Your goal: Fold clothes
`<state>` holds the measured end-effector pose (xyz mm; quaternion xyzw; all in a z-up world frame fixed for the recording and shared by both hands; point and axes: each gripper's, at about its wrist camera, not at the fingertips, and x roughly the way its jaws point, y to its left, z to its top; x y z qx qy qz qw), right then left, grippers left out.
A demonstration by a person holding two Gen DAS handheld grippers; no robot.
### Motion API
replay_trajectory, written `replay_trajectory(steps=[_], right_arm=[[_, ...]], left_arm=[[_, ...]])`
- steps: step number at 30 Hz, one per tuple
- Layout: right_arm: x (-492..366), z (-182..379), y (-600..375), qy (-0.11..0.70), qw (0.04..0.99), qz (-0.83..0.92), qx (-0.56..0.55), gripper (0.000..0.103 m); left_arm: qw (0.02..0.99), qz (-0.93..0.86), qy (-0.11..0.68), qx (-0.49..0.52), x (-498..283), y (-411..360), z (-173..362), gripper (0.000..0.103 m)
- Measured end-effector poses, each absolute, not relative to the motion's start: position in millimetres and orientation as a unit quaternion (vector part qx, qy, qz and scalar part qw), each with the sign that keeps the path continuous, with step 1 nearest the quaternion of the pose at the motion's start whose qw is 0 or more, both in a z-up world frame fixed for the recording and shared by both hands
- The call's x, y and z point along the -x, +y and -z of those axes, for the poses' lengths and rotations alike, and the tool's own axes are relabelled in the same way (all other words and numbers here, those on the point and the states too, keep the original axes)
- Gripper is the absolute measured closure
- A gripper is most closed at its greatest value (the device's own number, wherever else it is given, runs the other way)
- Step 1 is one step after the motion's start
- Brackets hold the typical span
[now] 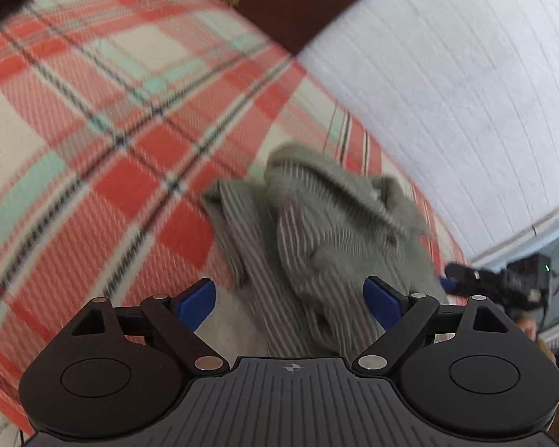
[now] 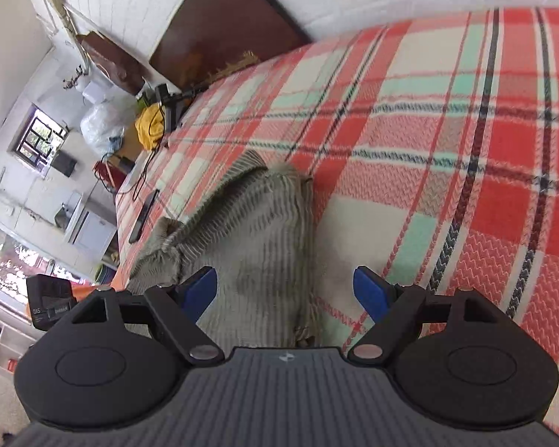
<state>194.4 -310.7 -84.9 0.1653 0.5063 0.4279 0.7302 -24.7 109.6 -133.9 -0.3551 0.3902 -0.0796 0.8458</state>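
Observation:
A grey ribbed garment (image 1: 316,223) lies crumpled on a red, cream and mint plaid blanket (image 1: 111,130) that covers a bed. My left gripper (image 1: 290,303) hovers over its near part, jaws wide apart, the blue pads clear of the cloth. In the right wrist view the same garment (image 2: 249,246) lies more flatly, one edge running up the middle. My right gripper (image 2: 285,292) stands open above that edge, its left pad over the cloth and its right pad over the blanket (image 2: 447,149). Neither gripper holds anything. The right gripper (image 1: 503,283) also shows at the left view's right edge.
A dark brown headboard (image 2: 220,22) leans on a white brick wall (image 1: 447,93) behind the bed. A dark flat device (image 2: 143,216) and cables lie on the blanket's far left edge. Beyond it are a yellow cloth (image 2: 149,126), bags and shelves.

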Motion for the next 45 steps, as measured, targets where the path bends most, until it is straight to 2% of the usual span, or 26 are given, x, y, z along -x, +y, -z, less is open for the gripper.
replay_trajectory(steps=[7, 13, 16, 18, 21, 22, 24, 25, 26, 27, 31, 36, 42, 45], right_arm=[[-214.7, 109.0, -310.9, 0.534, 0.654, -0.487, -0.222, 0.018], [-215.6, 111.1, -288.2, 0.543, 0.617, -0.528, -0.213, 0.019], [-211.9, 108.5, -278.7, 0.544, 0.621, -0.526, -0.206, 0.020], [-208.9, 106.8, -276.4, 0.547, 0.627, -0.516, -0.204, 0.025], [-202.2, 114.6, -275.3, 0.570, 0.619, -0.492, -0.226, 0.054], [-196.7, 117.2, -274.4, 0.569, 0.623, -0.485, -0.231, 0.060], [-185.4, 116.3, -274.4, 0.556, 0.641, -0.473, -0.238, 0.066], [-179.6, 114.5, -275.0, 0.548, 0.652, -0.465, -0.242, 0.069], [-173.2, 112.0, -275.3, 0.540, 0.664, -0.458, -0.243, 0.070], [-166.2, 109.0, -275.9, 0.530, 0.676, -0.451, -0.243, 0.072], [-134.0, 89.2, -281.8, 0.480, 0.719, -0.438, -0.247, 0.077], [-104.6, 56.6, -306.2, 0.413, 0.766, -0.423, -0.253, 0.078], [-104.8, 19.9, -369.4, 0.343, 0.836, -0.340, -0.260, 0.078], [-117.4, 6.3, -403.4, 0.313, 0.868, -0.290, -0.252, 0.078]], left_arm=[[0.839, 0.112, 0.376, 0.377, 12.2, 99.9, 139.9, 0.010], [0.835, 0.135, 0.370, 0.384, -3.8, 90.5, 141.2, 0.010], [0.838, 0.137, 0.369, 0.379, -0.7, 92.5, 143.6, 0.015], [0.836, 0.135, 0.372, 0.380, 0.3, 95.9, 145.5, 0.021], [0.830, 0.130, 0.378, 0.389, 0.4, 102.8, 148.0, 0.032], [0.829, 0.128, 0.380, 0.390, 0.5, 104.9, 148.7, 0.034], [0.831, 0.133, 0.384, 0.380, 0.5, 105.0, 148.1, 0.057], [0.830, 0.138, 0.386, 0.378, 0.2, 104.3, 147.6, 0.062], [0.830, 0.142, 0.386, 0.376, 0.4, 103.5, 145.8, 0.072], [0.831, 0.147, 0.386, 0.374, 0.7, 102.7, 143.6, 0.075], [0.849, 0.158, 0.366, 0.347, 4.7, 100.2, 121.3, 0.077], [0.863, 0.213, 0.352, 0.294, -21.4, 83.8, 83.1, 0.077], [0.878, 0.307, 0.325, 0.173, -99.1, 2.5, 30.9, 0.076], [0.875, 0.327, 0.322, 0.154, -148.7, -44.0, 24.4, 0.075]])
